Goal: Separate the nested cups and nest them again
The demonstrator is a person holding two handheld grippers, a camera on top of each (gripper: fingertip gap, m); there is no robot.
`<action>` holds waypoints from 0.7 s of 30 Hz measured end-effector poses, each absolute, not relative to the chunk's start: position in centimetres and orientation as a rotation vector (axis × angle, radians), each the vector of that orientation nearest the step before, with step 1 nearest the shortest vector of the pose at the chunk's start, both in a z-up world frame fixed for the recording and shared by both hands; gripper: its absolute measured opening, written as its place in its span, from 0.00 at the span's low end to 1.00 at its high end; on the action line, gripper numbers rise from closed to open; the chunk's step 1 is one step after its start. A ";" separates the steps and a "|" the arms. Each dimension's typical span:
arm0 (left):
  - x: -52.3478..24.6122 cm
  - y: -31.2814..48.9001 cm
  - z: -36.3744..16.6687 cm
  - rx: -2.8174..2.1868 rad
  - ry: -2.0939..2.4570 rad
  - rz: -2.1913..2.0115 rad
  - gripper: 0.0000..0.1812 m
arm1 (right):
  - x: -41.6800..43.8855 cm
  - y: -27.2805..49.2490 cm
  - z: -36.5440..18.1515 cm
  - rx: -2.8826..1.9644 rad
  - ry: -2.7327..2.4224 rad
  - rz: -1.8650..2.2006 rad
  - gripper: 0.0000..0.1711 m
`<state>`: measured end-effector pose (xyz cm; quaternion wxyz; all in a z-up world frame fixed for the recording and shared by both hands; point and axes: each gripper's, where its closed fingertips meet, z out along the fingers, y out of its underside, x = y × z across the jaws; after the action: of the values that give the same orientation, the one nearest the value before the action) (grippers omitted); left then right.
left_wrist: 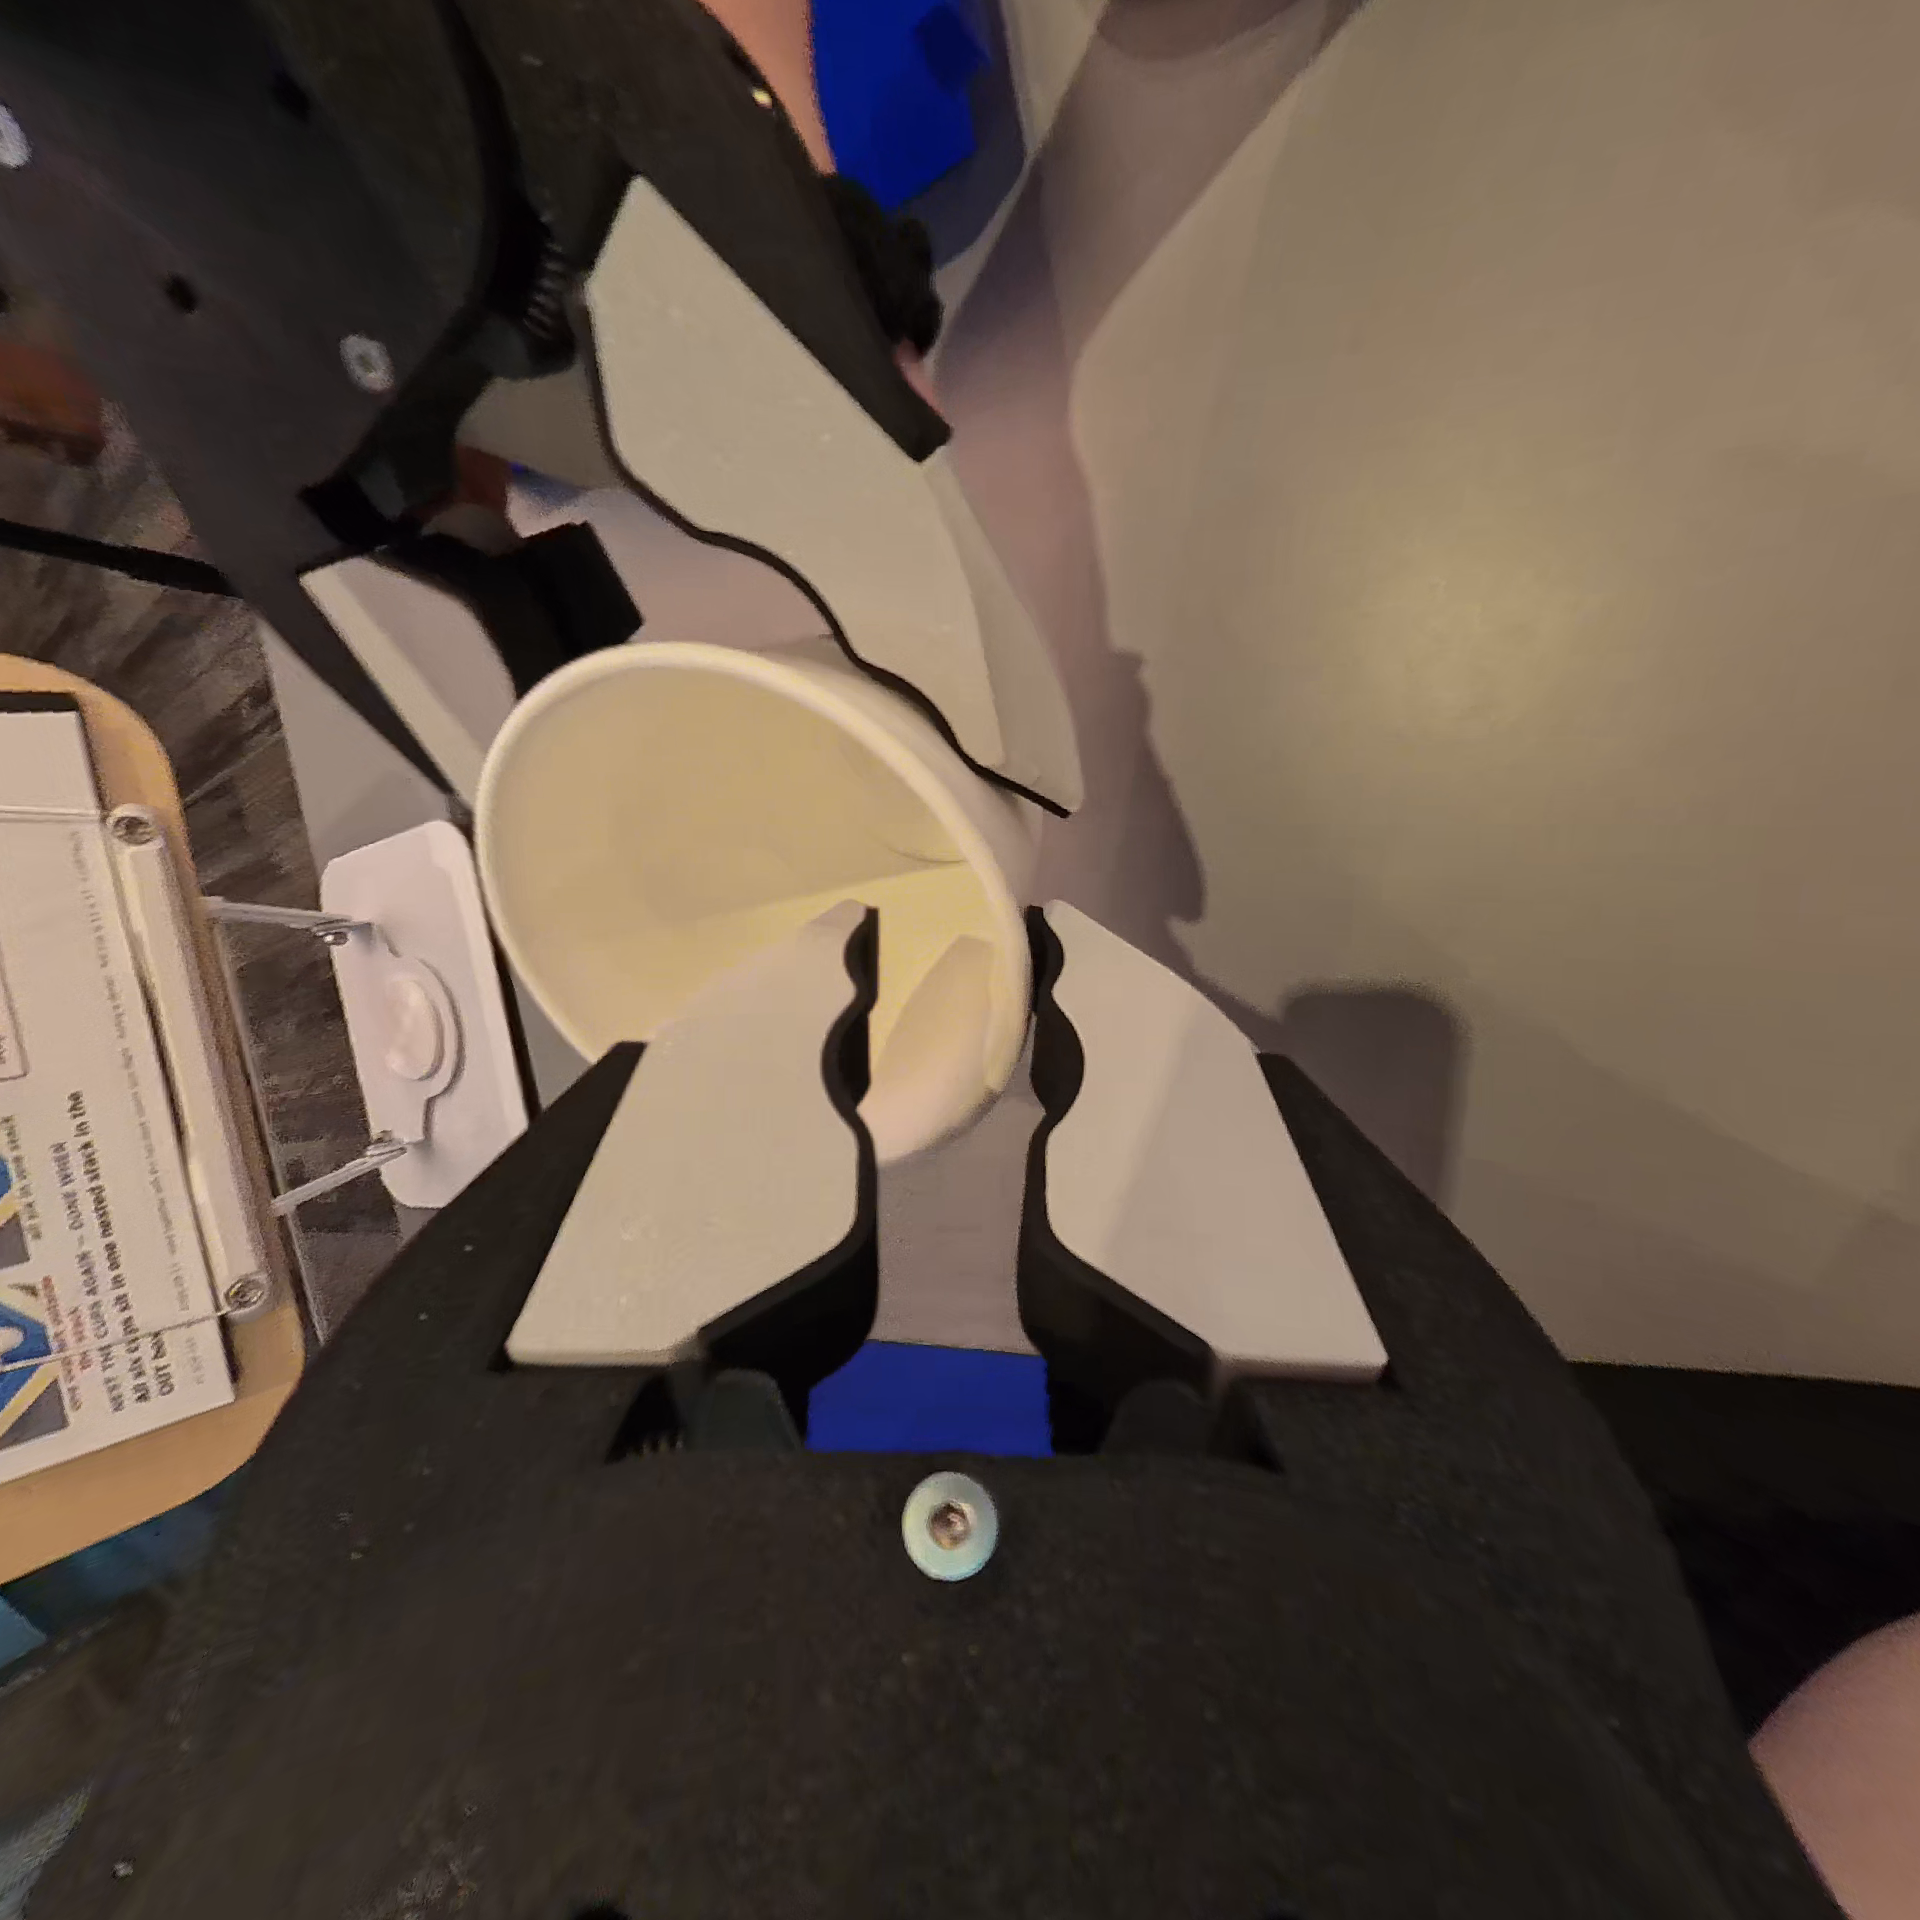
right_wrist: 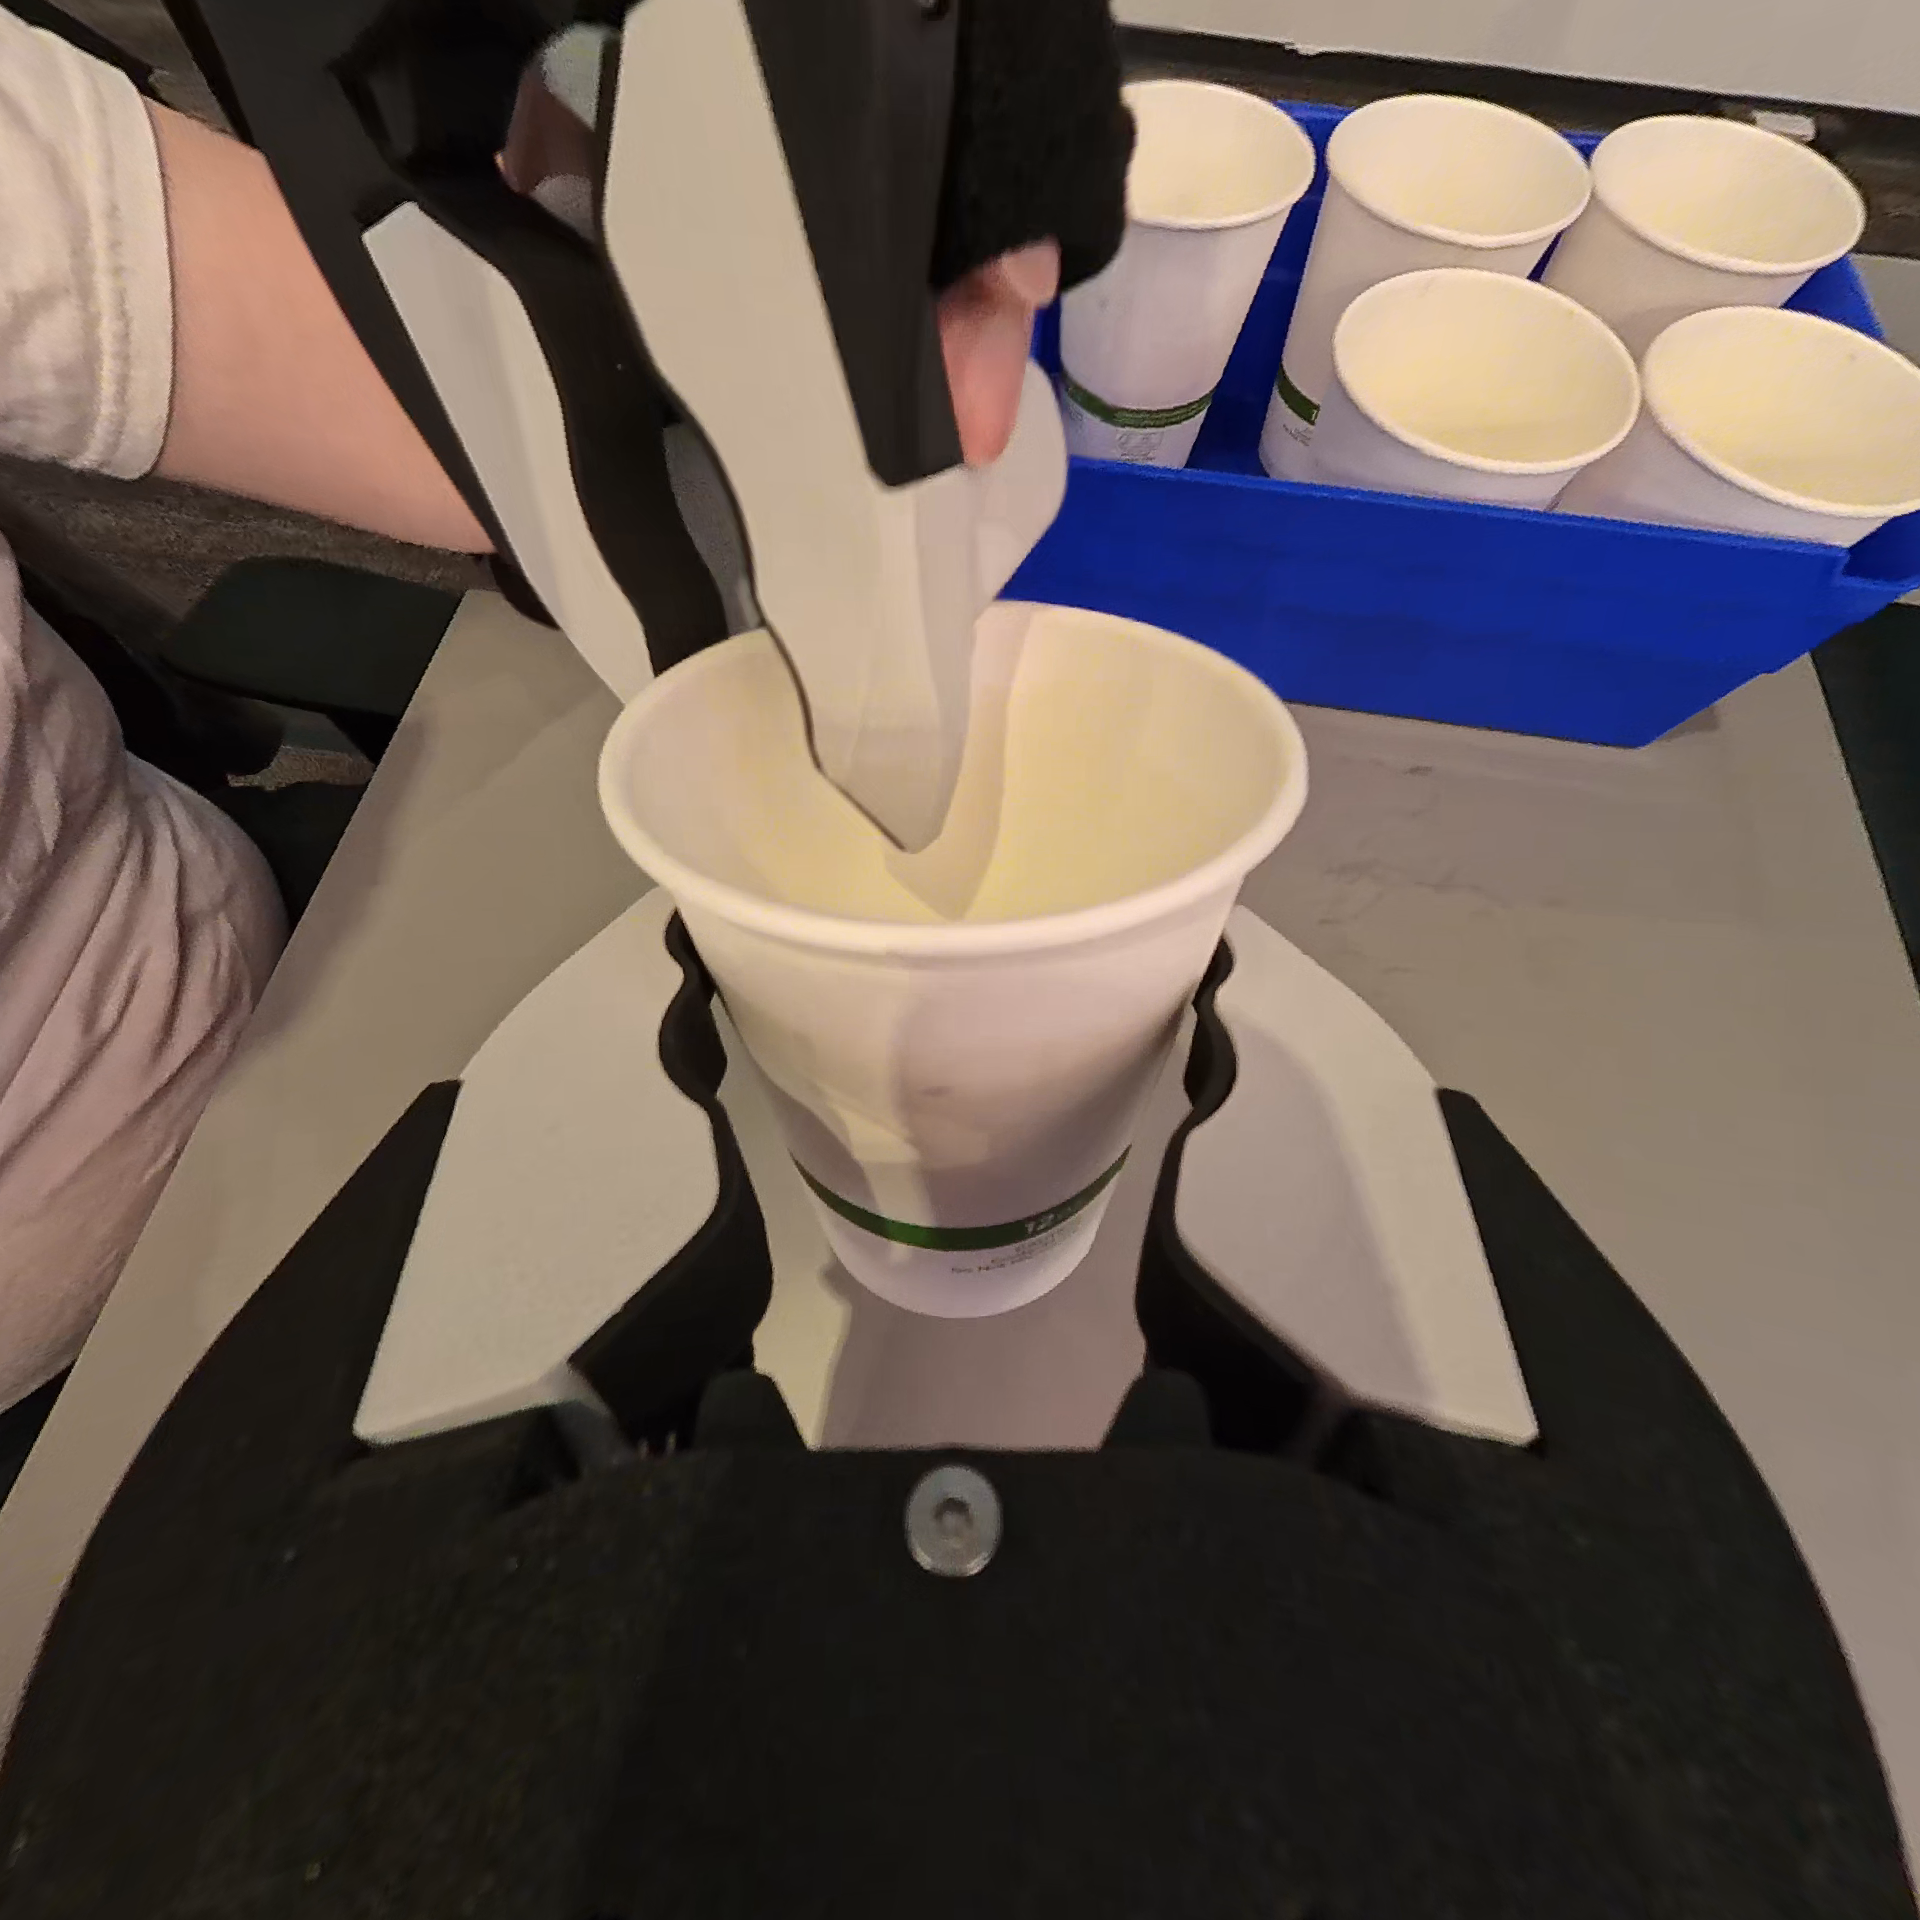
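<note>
With five cups (right_wrist: 1475, 390) standing loose in the bin (right_wrist: 1455, 613), separation looks done; right fingers (right_wrist: 951, 997) clamp the last cup (right_wrist: 951, 1039) above the bench (right_wrist: 1507, 883), left fingers (left_wrist: 951, 925) pinch its rim, re-nesting remains.

Support surface: a grey table (right_wrist: 1507, 894), matte, faintly scuffed. Resting directly on it, at the far right edge, a blue bin (right_wrist: 1455, 603) (five white paper cups (right_wrist: 1475, 390) stand upright inside). Whether the cup nearest the camera touches the tabletop cannot be determined.
</note>
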<state>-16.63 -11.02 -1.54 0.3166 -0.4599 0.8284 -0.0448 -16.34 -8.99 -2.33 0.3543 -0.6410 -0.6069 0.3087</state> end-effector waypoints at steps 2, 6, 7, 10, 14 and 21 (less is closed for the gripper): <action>-16.8 -10.6 -0.6 -1.215 2.128 -0.126 0.18 | -16.1 -8.5 -2.1 -1.660 -1.541 0.793 0.51; -17.9 -10.0 3.3 -1.215 1.951 -0.212 0.22 | -14.6 -7.5 -0.4 -1.650 -1.463 0.786 0.51; -18.2 -10.1 4.7 -1.197 1.895 -0.257 0.22 | -13.8 -7.3 0.5 -1.637 -1.434 0.786 0.51; -19.4 -10.5 8.5 -1.138 1.735 -0.375 0.24 | -9.0 -5.6 5.3 -1.568 -1.247 0.687 0.51; -20.9 -10.4 10.5 -1.118 1.645 -0.377 0.24 | 4.9 -0.9 11.8 -1.471 -0.641 0.433 0.51; -21.3 -10.1 10.9 -1.122 1.622 -0.357 0.24 | 20.1 4.2 1.2 -1.791 -0.181 0.218 0.52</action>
<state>-21.33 -10.11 10.88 0.5382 -0.4718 0.6820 -0.1502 20.12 4.20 1.21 0.6163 -0.7778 -0.0786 0.0945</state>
